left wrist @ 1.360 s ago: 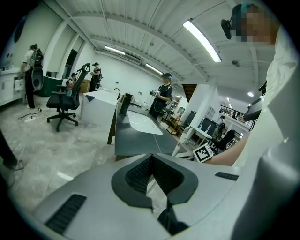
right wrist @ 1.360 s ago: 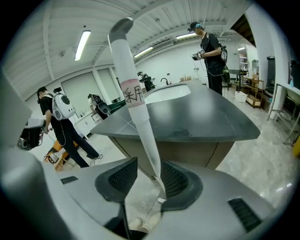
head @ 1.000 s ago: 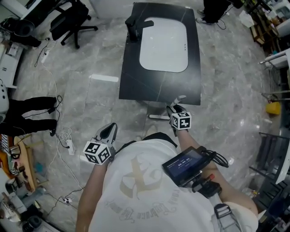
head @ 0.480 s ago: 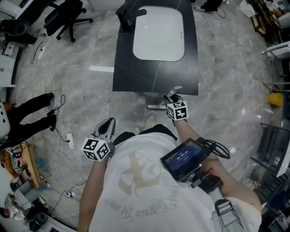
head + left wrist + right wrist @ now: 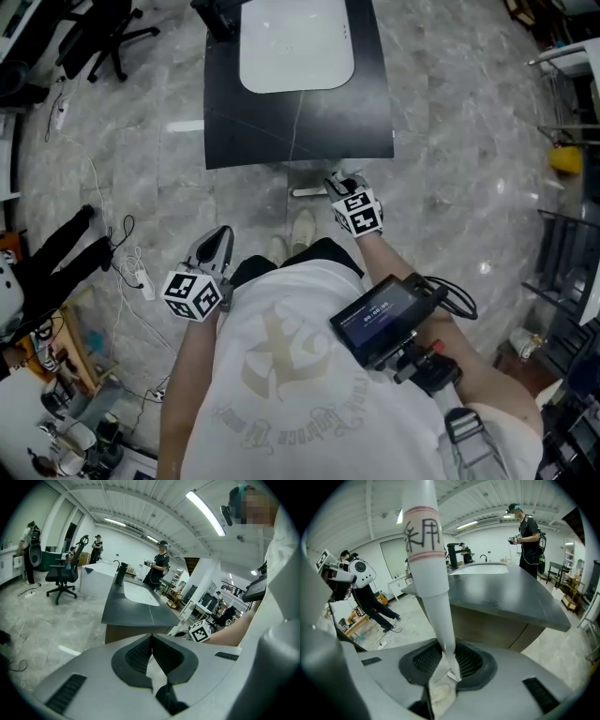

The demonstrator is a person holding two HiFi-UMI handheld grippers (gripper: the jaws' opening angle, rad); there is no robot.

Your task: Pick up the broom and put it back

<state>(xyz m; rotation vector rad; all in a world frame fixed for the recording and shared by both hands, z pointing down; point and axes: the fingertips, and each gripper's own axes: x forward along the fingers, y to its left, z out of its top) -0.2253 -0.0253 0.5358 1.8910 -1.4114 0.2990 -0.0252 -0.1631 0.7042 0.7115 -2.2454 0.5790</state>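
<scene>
Two grippers show in the head view, and only one is busy. The right gripper [image 5: 337, 182] sits just off the front edge of the dark tabletop [image 5: 300, 122], at its 6 o'clock. The white broom handle [image 5: 309, 192] pokes out from it toward 9 o'clock, above the grey floor [image 5: 450, 150]. The left gripper [image 5: 217, 242] hangs well apart at 7 o'clock, beside the person's white shirt [image 5: 281, 375]. Compared with a second ago the tabletop has slid toward 12 o'clock in the frame, while the right gripper has kept to the handle.

From the left gripper view, the fingers [image 5: 136, 654] rest together with nothing between them. This hand plays no part yet.

From the right gripper view comes the real change: the fingers [image 5: 423, 658] have just been closing. The tapered end of the broom handle now runs between them toward 12 o'clock, its red-marked band high in the frame. The pads look pressed onto both sides. I judge the pick-up secured, so lifting it and carrying it back is what remains.
</scene>
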